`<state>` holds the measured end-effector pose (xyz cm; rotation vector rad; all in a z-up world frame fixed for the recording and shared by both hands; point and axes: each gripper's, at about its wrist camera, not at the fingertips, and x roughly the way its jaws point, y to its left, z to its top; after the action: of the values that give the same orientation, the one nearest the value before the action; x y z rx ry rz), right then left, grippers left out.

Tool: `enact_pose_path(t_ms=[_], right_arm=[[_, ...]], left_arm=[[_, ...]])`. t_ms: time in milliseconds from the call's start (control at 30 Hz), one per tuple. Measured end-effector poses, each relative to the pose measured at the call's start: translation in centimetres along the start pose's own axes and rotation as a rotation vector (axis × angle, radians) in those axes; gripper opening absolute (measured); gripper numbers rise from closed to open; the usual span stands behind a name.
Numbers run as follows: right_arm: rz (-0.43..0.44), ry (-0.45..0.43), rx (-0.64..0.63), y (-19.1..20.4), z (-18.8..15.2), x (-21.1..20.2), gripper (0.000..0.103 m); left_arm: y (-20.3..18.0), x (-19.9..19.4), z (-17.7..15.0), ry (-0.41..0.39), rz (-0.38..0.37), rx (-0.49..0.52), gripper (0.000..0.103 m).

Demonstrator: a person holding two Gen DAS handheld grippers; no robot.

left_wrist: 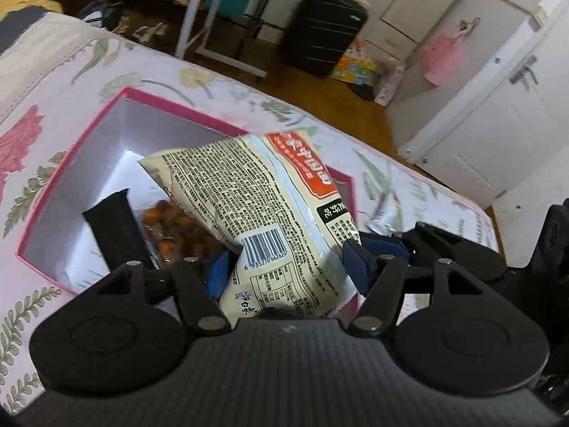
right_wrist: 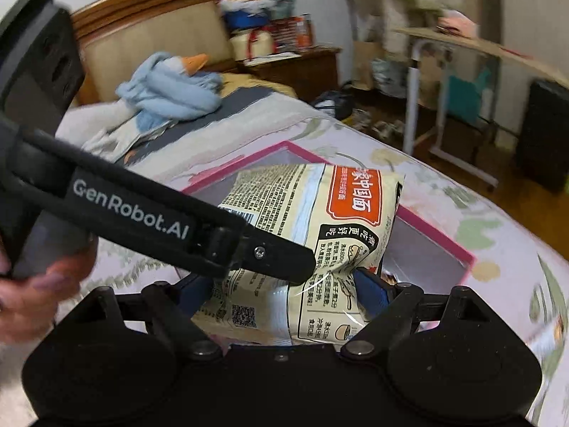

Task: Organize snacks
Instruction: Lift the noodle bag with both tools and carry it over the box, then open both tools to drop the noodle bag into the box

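A cream noodle bag with an orange label is held over an open pink-rimmed box on the flowered bedspread. My left gripper is shut on the bag's lower end. My right gripper is also shut on the same bag, its blue pads pressing both sides. The left gripper's body crosses the right wrist view. Inside the box lie a black bar packet and a clear packet of orange-brown snacks.
A silver snack packet lies on the bed right of the box. A blue plush toy lies near the headboard. A black suitcase, a white-legged table and white wardrobe doors stand beyond the bed.
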<state>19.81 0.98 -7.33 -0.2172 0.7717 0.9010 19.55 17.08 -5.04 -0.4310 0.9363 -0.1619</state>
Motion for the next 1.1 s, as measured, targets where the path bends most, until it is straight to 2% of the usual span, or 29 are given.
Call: enact_pose_path(t_ms=[133, 167, 267, 400, 500, 533, 600, 667, 733, 833, 867, 1000, 1100], right_arm=[[0.016, 0.022, -0.048, -0.1, 0.4, 1.3, 0.09], [0.013, 0.033, -0.062, -0.1, 0.4, 1.5, 0.093], [-0.054, 0.052, -0.124, 0.2, -0.1, 1.4, 0.098], [-0.134, 0.036, -0.15, 0.4, -1.2, 0.3, 0.096], [-0.141, 0.044, -0.159, 0.4, -1.4, 0.0, 0.086], [-0.139, 0.052, -0.153, 0.3, -1.5, -0.1, 0.078], [-0.157, 0.073, -0.15, 0.1, -1.5, 0.0, 0.07], [-0.186, 0.078, -0.146, -0.1, -1.6, -0.2, 0.062], [-0.248, 0.092, -0.145, -0.2, -1.8, -0.1, 0.059], [-0.393, 0.117, -0.122, -0.8, -1.9, 0.2, 0.057], [-0.415, 0.114, -0.098, -1.1, -1.9, 0.1, 0.057], [-0.353, 0.035, 0.0, -2.4, -2.1, -2.4, 0.057], [-0.314, 0.0, 0.064, -3.0, -2.5, -4.7, 0.057]], left_arm=[[0.7, 0.7, -0.3, -0.018, 0.043, -0.013, 0.064], [1.0, 1.1, -0.4, -0.014, 0.047, -0.021, 0.065], [1.3, 2.0, -0.9, 0.0, 0.072, -0.021, 0.067], [1.1, 1.2, -2.0, -0.07, 0.113, 0.014, 0.065], [0.9, 0.7, -2.2, -0.096, 0.127, 0.054, 0.062], [1.0, 0.5, -2.1, -0.091, 0.122, 0.049, 0.059], [1.1, 0.5, -2.0, -0.07, 0.097, 0.054, 0.045], [1.5, 1.0, -2.1, -0.009, 0.042, 0.03, 0.038], [2.1, 1.8, -2.2, 0.052, -0.006, -0.027, 0.037], [2.0, 3.0, -2.6, 0.088, -0.039, -0.047, 0.037], [1.7, 3.2, -2.8, 0.097, -0.057, -0.044, 0.037], [-0.3, 3.0, -3.6, 0.068, -0.013, 0.045, 0.037], [-1.1, 2.0, -3.6, 0.04, -0.007, 0.091, 0.037]])
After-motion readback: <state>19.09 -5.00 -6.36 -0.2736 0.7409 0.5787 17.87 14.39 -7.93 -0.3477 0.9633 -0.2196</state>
